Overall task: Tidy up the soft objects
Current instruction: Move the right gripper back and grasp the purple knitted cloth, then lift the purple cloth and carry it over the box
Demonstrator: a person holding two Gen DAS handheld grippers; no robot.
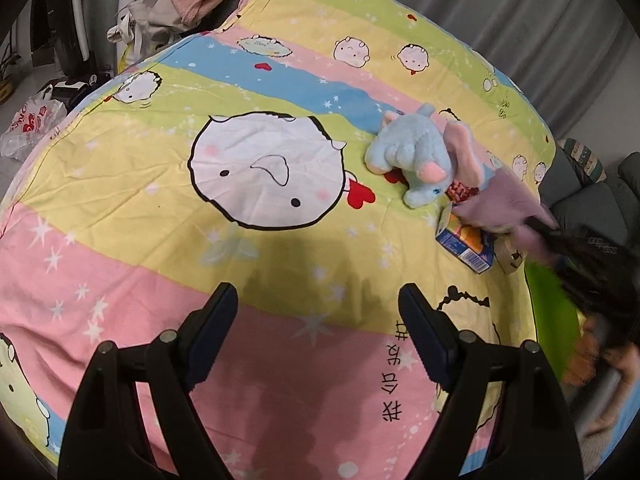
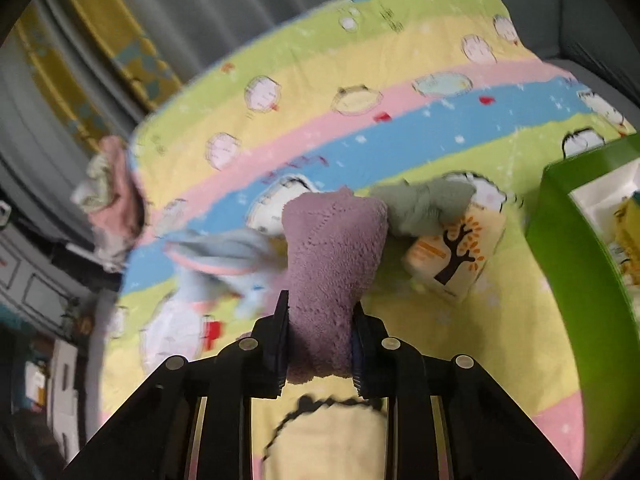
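Right gripper (image 2: 319, 344) is up close, fingers clamped on a fuzzy purple cloth (image 2: 334, 264). It sits over the big cartoon bedsheet (image 1: 160, 184), just off the green box (image 2: 568, 248). Blue plush elephant (image 1: 412, 152) lies right beside the cloth, with a tree-print carton (image 2: 456, 260) on its other side. Left gripper (image 1: 318, 336) hangs spread apart over the sheet, holding nothing

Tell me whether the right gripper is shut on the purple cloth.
Shut on it: the right gripper pinches the purple cloth between both pads.
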